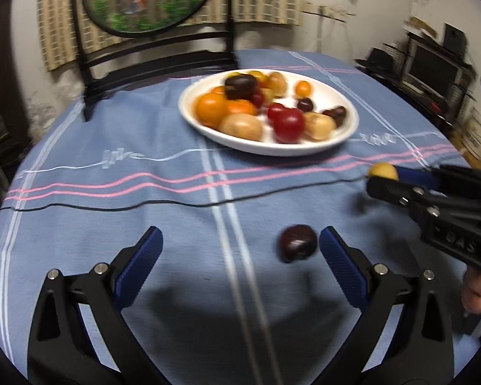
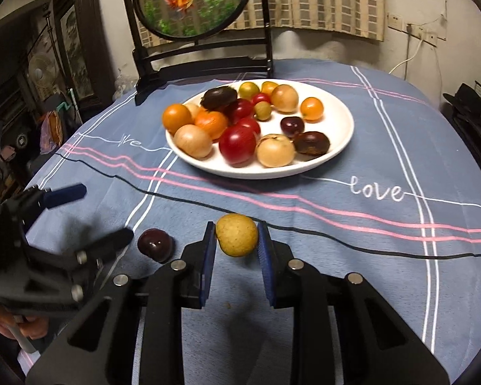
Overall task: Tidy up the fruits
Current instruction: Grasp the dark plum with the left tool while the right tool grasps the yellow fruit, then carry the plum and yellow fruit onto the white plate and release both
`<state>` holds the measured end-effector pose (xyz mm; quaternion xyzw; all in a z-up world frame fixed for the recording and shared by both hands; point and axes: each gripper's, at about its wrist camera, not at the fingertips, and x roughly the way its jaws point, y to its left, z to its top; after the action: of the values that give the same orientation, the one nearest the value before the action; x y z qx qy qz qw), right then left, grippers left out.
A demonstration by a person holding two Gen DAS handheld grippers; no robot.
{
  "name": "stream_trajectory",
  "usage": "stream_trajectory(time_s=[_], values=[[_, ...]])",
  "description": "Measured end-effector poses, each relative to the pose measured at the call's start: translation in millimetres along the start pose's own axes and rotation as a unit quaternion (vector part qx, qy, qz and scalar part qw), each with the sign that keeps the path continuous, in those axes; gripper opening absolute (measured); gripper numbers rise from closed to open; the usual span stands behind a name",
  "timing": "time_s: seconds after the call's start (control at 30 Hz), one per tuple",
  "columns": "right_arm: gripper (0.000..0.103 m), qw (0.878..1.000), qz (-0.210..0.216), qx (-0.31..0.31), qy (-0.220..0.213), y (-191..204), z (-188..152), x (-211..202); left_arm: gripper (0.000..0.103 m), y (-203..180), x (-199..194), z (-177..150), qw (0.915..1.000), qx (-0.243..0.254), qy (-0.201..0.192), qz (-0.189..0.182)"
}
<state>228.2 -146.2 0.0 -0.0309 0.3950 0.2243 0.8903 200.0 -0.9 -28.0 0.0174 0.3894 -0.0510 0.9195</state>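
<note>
Two fruits sit off the white plate (image 2: pixel 343 134): a yellow fruit (image 2: pixel 236 235) clamped between the pads of my right gripper (image 2: pixel 236 240), and a dark plum (image 1: pixel 298 242) lying on the blue tablecloth (image 1: pixel 144 192) just inside the right finger of my left gripper (image 1: pixel 240 243), whose fingers are spread wide and not touching it. I judge both light, round and smooth-skinned, so prone to roll or squirt out; I'd take the plum across its widest middle with gentle pressure, since ripe flesh bruises. My right wrist view shows the grip on the yellow fruit squarely. My left wrist view shows only its tip past the other tool, but gives the plum's place between my open fingers.
</note>
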Motion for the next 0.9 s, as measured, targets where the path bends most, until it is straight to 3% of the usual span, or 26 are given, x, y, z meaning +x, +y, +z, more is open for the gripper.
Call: stream_trajectory(time_s=[0.13, 0.3, 0.5, 0.63, 0.9], values=[[0.026, 1.0, 0.003, 0.002, 0.003, -0.4, 0.3, -1.0, 0.091, -13.2, -3.3, -2.4, 0.9994, 0.031, -0.015, -0.008], [0.026, 1.0, 0.0, 0.003, -0.001, -0.8, 0.9, -2.5, 0.054, -23.1, 8.5, -3.3, 0.9989, 0.039, 0.009, -0.026], [0.026, 1.0, 0.0, 0.006, -0.001, -2.2, 0.7, -4.2, 0.053, -31.0, 19.1, -4.4, 0.9984, 0.051, 0.018, -0.014], [0.026, 1.0, -0.001, 0.007, -0.001, -2.8, 1.2, -4.1, 0.043, -33.9, 25.8, -4.1, 0.998, 0.054, 0.03, -0.013], [0.026, 1.0, -0.003, 0.009, -0.002, -3.9, 1.8, -4.2, 0.034, -39.5, 31.4, -5.9, 0.9972, 0.063, 0.039, -0.013]])
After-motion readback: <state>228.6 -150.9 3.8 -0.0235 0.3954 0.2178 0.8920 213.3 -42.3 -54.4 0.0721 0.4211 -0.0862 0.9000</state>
